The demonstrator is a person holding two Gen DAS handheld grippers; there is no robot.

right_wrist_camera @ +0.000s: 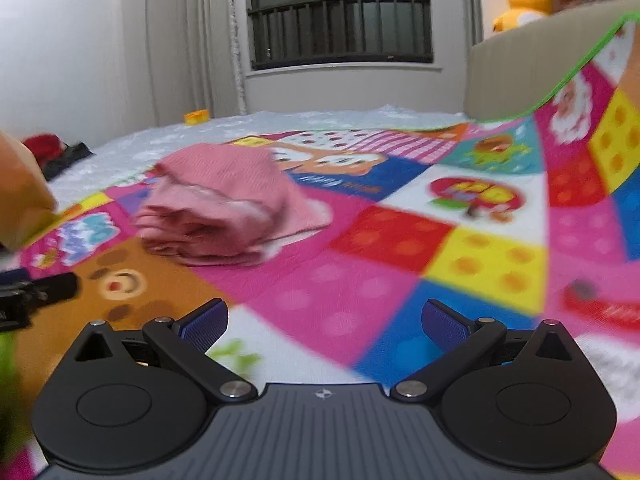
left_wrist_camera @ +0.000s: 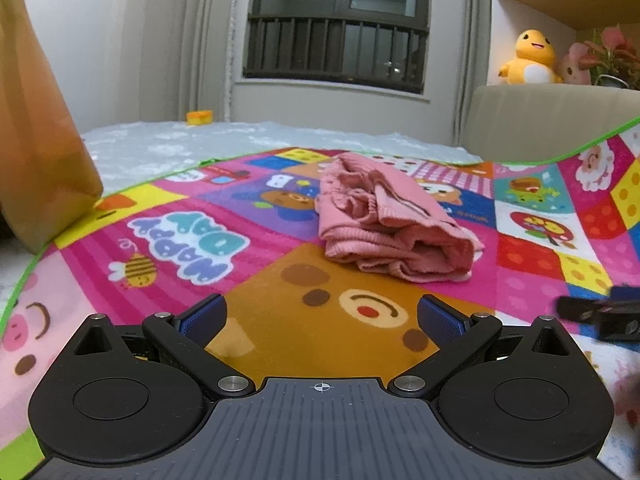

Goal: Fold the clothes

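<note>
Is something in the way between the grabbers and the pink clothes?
Nothing visible is. Only bare play mat lies between the open left gripper and the pink clothes. The open right gripper also has only mat ahead.

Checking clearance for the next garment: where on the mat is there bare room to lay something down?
Free: the orange bear patch between the left gripper and the folded pink garment, and the red, yellow and blue squares right of the garment, ahead of the right gripper. Crowded: the mat's middle, under the garment. Both jaws stand open, empty.
</note>
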